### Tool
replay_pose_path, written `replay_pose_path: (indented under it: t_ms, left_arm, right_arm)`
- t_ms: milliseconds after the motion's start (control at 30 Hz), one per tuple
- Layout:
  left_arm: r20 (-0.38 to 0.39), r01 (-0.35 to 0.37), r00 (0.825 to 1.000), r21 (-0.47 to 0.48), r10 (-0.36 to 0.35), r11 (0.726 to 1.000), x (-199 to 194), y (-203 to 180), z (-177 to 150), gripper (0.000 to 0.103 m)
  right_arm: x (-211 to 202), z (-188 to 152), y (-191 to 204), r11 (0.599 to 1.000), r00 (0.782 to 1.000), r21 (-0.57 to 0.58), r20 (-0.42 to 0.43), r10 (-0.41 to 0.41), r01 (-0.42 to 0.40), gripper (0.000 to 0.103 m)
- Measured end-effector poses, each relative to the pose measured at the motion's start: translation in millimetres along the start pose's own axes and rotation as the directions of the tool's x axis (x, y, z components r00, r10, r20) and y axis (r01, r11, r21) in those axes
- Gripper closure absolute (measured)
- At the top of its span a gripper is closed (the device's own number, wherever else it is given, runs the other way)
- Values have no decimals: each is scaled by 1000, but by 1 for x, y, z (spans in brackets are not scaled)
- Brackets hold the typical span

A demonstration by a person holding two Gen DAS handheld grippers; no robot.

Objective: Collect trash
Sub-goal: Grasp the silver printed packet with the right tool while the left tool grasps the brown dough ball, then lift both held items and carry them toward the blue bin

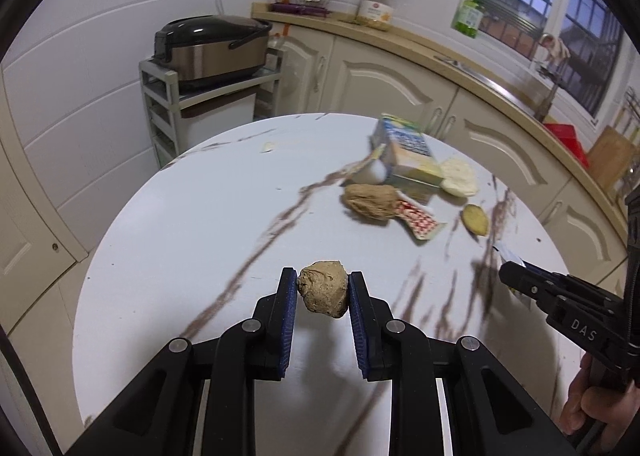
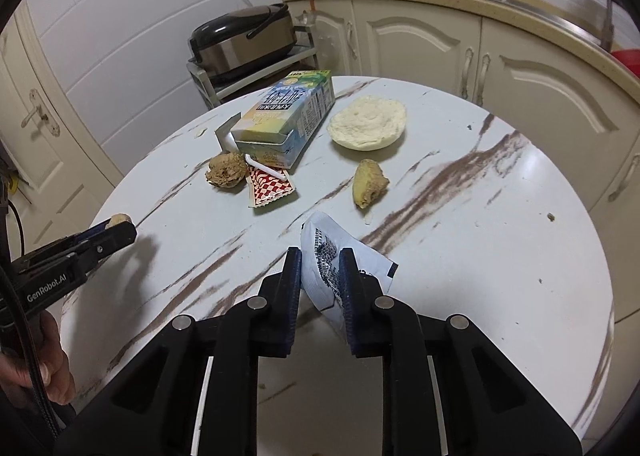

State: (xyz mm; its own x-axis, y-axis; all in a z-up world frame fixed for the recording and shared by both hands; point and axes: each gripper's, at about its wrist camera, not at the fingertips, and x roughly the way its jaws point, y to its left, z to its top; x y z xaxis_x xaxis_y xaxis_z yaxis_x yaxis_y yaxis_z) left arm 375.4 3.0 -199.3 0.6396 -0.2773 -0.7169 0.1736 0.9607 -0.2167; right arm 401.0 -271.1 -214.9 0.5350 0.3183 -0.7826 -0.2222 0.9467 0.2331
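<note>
Between left gripper (image 1: 323,292) pads, brown lump (image 1: 323,293) pinched; right gripper (image 2: 319,276) clamped on white wrapper (image 2: 326,256), likely slipping if jolted.

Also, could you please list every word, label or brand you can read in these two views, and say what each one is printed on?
"DAS": body of the right gripper, seen from the left wrist.
"GenRobot.AI": body of the left gripper, seen from the right wrist.
Drink carton: printed text, not legible.
White packet in the right gripper: dense small print, unreadable.
Jar on the counter: label blurred.
Green bottle: label blurred.
</note>
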Motion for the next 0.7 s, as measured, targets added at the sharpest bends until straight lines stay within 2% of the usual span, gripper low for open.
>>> replay_pose_path:
  t_ms: [267, 700]
  left_arm:
    - [9, 27, 1000, 46, -27, 999, -22, -32, -7, 82]
    - [18, 58, 998, 135, -61, 989, -45, -86, -17, 82]
  right_arm:
    - [-25, -9, -14, 998, 999, 43, 38, 36, -38, 87]
    - [-58, -28, -36, 996, 996, 78, 78, 44, -50, 88]
